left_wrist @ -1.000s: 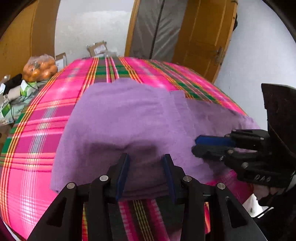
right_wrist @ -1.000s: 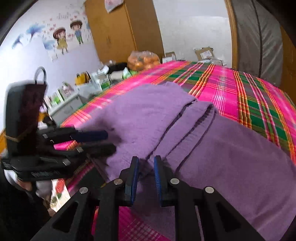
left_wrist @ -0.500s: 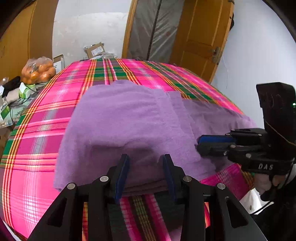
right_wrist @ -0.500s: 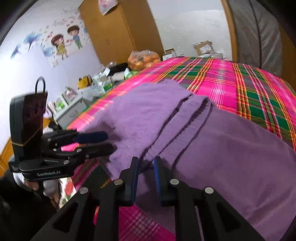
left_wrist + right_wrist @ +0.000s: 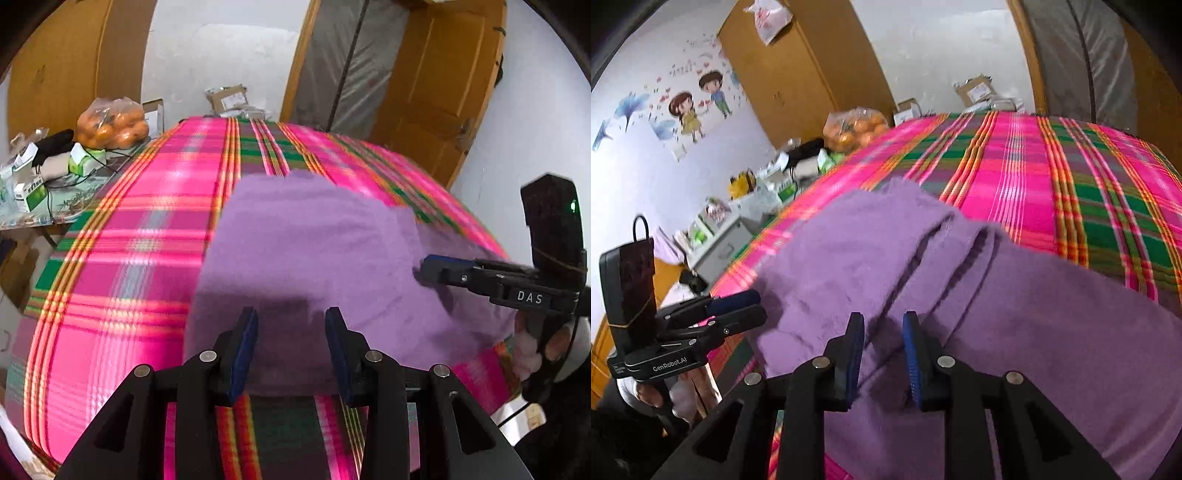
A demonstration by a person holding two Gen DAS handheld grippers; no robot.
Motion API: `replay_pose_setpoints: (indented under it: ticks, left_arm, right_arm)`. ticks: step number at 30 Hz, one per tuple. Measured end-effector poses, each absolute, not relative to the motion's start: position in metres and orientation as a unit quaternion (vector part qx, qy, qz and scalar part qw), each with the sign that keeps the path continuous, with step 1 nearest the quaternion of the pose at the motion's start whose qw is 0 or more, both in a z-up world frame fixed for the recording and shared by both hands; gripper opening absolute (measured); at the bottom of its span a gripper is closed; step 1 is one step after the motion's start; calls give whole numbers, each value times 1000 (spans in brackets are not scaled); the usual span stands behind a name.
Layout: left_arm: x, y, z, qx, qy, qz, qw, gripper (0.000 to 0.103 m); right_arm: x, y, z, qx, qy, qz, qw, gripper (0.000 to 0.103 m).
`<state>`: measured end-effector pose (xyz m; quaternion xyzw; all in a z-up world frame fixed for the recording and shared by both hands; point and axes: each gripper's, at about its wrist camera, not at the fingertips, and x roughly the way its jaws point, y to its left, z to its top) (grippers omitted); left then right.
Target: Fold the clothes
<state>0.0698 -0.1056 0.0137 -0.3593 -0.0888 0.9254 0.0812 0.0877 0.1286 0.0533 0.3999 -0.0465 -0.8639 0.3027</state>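
A purple knitted garment [image 5: 314,240] lies folded on a bed with a pink and green plaid cover [image 5: 147,221]. My left gripper [image 5: 291,321] hovers over the garment's near edge, jaws open, and the cloth shows in the gap with neither pad pressing on it. In the right wrist view the garment [image 5: 849,251] shows layered folds, and my right gripper [image 5: 882,325] stands over a fold with its jaws opening; the pads do not press on the cloth. The right gripper [image 5: 424,267] also shows at the garment's right side, and the left gripper [image 5: 757,306] at its left edge.
A bag of oranges [image 5: 110,125] and small boxes [image 5: 33,184] crowd a low table left of the bed. Cardboard boxes [image 5: 225,98] sit beyond the far end. A wooden door [image 5: 436,92] stands at the back right. The plaid cover [image 5: 1034,177] stretches beyond the garment.
The right gripper's jaws have widened around the fold. Both grippers have shifted a little, so the garment sits further right in the left wrist view.
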Motion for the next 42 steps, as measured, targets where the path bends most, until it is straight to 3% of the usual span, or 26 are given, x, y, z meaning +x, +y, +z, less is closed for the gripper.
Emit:
replay_pose_setpoints:
  ticks: [12,19,33,42]
  left_arm:
    - [-37,-106,47,-367,-56,926,63,39]
    - [-98,-99,14,-422,-73,901,67,39]
    - [-25,-68,26,-378,-86,916,100,40]
    - [-8,-27,11,-377,-55,915,133,40]
  right_arm:
    - [24,112,61,405,-76,-873,260,22]
    - [6,125,39,424,-123,-862,249,20]
    - [55,165,40,415,-135,-864,252,21]
    - [92,305,30,395,-266,-868,141,21]
